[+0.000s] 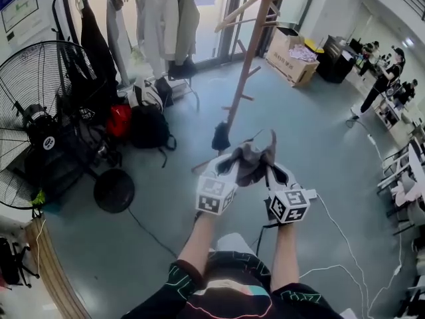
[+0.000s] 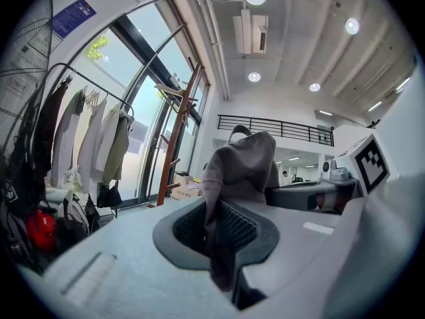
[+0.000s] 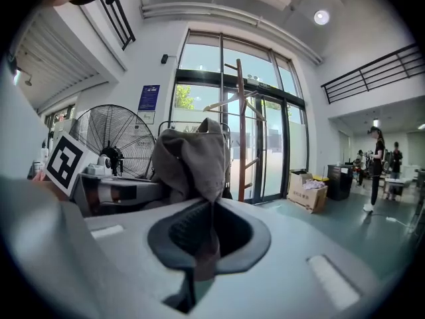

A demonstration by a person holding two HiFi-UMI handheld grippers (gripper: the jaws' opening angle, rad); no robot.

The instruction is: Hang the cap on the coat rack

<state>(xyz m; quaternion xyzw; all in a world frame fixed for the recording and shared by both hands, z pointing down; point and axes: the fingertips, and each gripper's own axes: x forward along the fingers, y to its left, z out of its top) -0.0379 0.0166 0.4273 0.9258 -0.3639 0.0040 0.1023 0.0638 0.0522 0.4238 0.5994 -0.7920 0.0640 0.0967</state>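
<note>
A grey-brown cap (image 1: 251, 161) hangs stretched between my two grippers, above the floor in front of me. My left gripper (image 1: 226, 168) is shut on the cap's left edge; in the left gripper view the cloth (image 2: 232, 178) runs down between the jaws. My right gripper (image 1: 273, 170) is shut on the right edge, with the cap (image 3: 192, 161) pinched between its jaws. The wooden coat rack (image 1: 249, 52) stands straight ahead, a tall pole with slanted pegs; the same coat rack (image 2: 174, 138) shows beyond the left jaws, and the coat rack (image 3: 242, 135) rises behind the cap in the right gripper view.
A clothes rail with hanging coats (image 1: 156, 18) and bags (image 1: 143, 121) stands at the left, beside a large floor fan (image 1: 40, 121). A dark item (image 1: 220, 138) lies at the rack's foot. A cardboard box (image 1: 291, 58) sits behind. People (image 1: 385, 82) stand far right. Cables (image 1: 345, 238) trail across the floor.
</note>
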